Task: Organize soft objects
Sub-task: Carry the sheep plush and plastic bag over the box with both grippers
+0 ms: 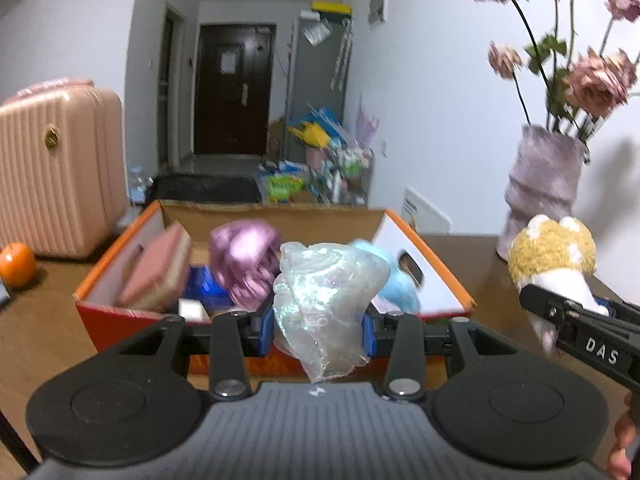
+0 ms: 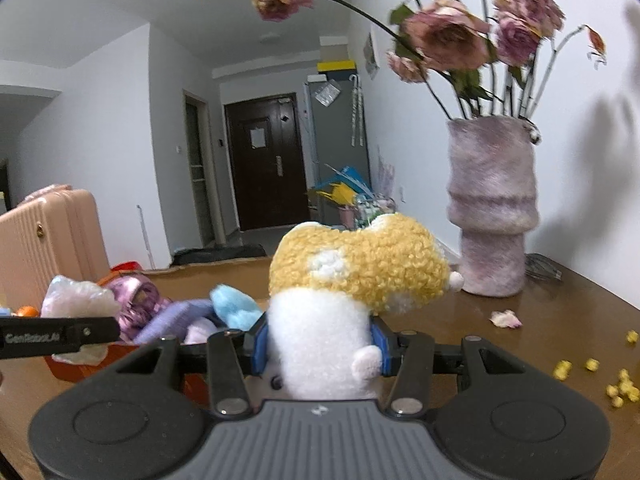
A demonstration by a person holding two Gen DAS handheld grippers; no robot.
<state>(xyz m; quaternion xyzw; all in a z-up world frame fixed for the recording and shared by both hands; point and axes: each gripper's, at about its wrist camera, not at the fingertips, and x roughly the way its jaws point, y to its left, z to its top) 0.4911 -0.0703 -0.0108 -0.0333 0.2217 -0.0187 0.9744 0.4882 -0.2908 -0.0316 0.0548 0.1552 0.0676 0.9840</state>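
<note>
The left gripper (image 1: 318, 326) has its jaws closed partway on a crumpled iridescent organza pouch (image 1: 326, 298), a thin, shiny, translucent fabric that bulges above the blue pads and trails a loose end below them. Just beyond those jaws stands an open cardboard box (image 1: 424, 258) with orange rims and white inner walls. Inside it lie a glossy metallic pink bundle (image 1: 246, 258), a fluffy light-blue plush (image 1: 394, 280), a flat pink sponge-like block (image 1: 160, 270) leaning on the left wall, and something dark blue, too blurred to name.

The right gripper (image 2: 320, 346) clamps its jaws on the smooth white body of a plush toy (image 2: 340, 292) whose curly, mustard-yellow end rises above the pads. It is held in the air above the brown wooden desk (image 2: 540, 344), to the right of the box. Ahead and right of these jaws stands a fuzzy mauve stepped vase (image 2: 490, 204) holding dried pink roses (image 2: 448, 36). A fallen petal (image 2: 506, 319) and small yellow crumbs (image 2: 618, 386) lie on the desk to the right.
</note>
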